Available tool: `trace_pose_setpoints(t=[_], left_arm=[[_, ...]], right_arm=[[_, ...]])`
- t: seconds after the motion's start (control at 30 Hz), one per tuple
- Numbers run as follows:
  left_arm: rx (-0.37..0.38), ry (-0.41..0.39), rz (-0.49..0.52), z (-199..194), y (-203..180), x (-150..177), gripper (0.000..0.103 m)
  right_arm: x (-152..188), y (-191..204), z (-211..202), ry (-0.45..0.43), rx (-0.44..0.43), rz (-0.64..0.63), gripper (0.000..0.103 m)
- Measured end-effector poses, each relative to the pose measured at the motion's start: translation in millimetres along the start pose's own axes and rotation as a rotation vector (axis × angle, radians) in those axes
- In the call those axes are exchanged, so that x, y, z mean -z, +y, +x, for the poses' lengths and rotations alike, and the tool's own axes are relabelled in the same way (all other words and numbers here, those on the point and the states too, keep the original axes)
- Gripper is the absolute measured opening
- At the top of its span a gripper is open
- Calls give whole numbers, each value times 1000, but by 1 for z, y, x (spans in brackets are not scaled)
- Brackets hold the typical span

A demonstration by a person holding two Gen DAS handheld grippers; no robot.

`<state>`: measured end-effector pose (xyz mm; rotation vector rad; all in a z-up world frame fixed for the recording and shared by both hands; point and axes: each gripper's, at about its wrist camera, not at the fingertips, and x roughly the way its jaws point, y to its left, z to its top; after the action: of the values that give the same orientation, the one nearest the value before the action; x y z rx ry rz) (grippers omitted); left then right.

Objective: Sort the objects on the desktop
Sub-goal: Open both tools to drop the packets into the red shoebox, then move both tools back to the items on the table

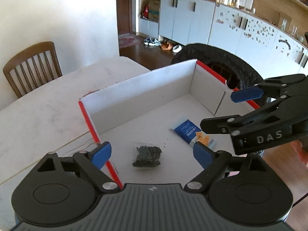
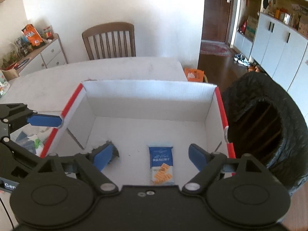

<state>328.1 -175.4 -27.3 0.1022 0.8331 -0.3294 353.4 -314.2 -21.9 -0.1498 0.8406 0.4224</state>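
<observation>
Two small packets lie on the floor of one open cardboard box (image 2: 148, 98). The first is a flat, rectangular cracker packet (image 2: 161, 164), glossy blue at one end and white with orange crackers printed at the other. The second is a clear little bag of dark, crumbly bits (image 1: 147, 156), lumpy and roughly square. They lie apart from each other, both in the near half of the box.

The box is white inside, with smooth, straight walls and red edges along its two side rims. It stands on a pale, matt table (image 1: 38, 115).

The right gripper (image 2: 152, 157) hangs above the cracker packet, its two blue pads spread wide on either side of it and clear of it, gripping nothing. The left gripper (image 1: 154, 153) hangs over the dark bag in the same way, spread wide and empty, with its left pad over the red rim.

Beside the box stands one bin lined with a crinkled black bag (image 2: 269, 127). One wooden slat-back chair (image 2: 109, 40) stands at the table's far side.
</observation>
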Motion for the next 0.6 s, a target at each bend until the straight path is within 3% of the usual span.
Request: trace_pose_setpoints(t=[0.03, 0.13, 0.6], left_arm=[[-3, -8, -8, -3, 1, 1, 103], [11, -26, -23, -15, 8, 7, 103], [8, -124, -68, -84, 48, 44, 103]], right_arm=[[1, 3, -4, -15, 6, -6, 91], [3, 11, -16, -58, -6, 0, 97], [18, 67, -57, -171, -17, 32, 98]])
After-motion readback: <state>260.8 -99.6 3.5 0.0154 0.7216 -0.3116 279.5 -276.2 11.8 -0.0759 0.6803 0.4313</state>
